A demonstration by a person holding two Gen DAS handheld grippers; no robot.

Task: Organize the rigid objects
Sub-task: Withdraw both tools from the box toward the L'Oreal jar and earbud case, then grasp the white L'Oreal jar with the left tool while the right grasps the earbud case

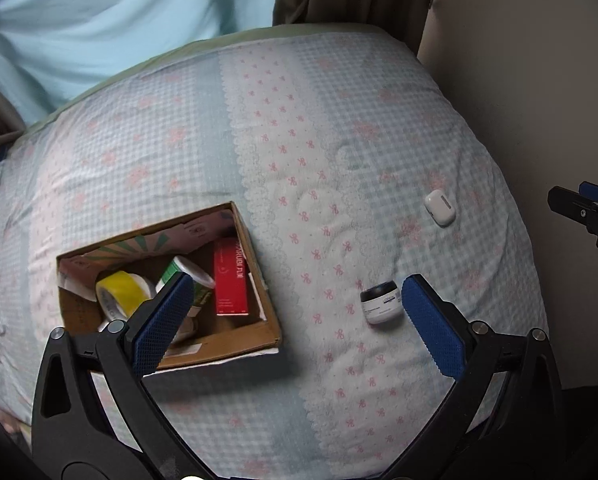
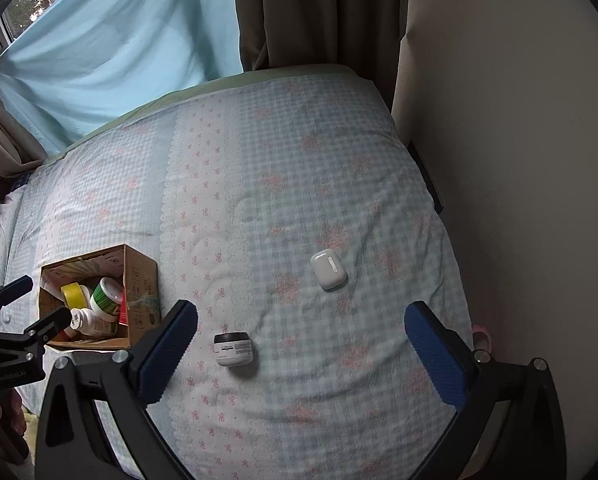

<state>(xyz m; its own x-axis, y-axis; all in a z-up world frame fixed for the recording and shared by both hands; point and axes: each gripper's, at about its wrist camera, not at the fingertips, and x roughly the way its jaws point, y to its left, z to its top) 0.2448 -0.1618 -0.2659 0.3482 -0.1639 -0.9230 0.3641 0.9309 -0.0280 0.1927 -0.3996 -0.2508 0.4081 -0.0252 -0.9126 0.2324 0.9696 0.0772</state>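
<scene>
**Two loose pieces on soft bedding, both claws empty**

Nearest: left gripper [image 1: 295, 300] spread wide, holding nothing, one pad over the cardboard box [image 1: 267, 312], the other just beside the small jar [image 1: 380, 307]. Right gripper [image 2: 301, 320] likewise spread wide and empty, hovering over the bedspread [image 2: 299, 184] with the jar [image 2: 233, 349] slightly left of its centre line.

Jar lying on the quilt, outside the box and near its right wall. Likely trouble: round body on yielding fabric, so a pad nudging one side first could roll it off line or tip it. Pressing down to close could also sink it into the padding and catch cloth between the pads.

Farther out: white earbud case [image 2: 328, 269], well apart from jar and box. Smooth, rounded shell; probably prone to squirting out of a squeeze placed off-centre.

Box already crowded: yellow tape roll [image 1: 121, 292], green-banded tub [image 1: 187, 276], red carton [image 1: 230, 278]. Dropping more in may leave pieces perched on others, or shove the light box across the quilt.
</scene>
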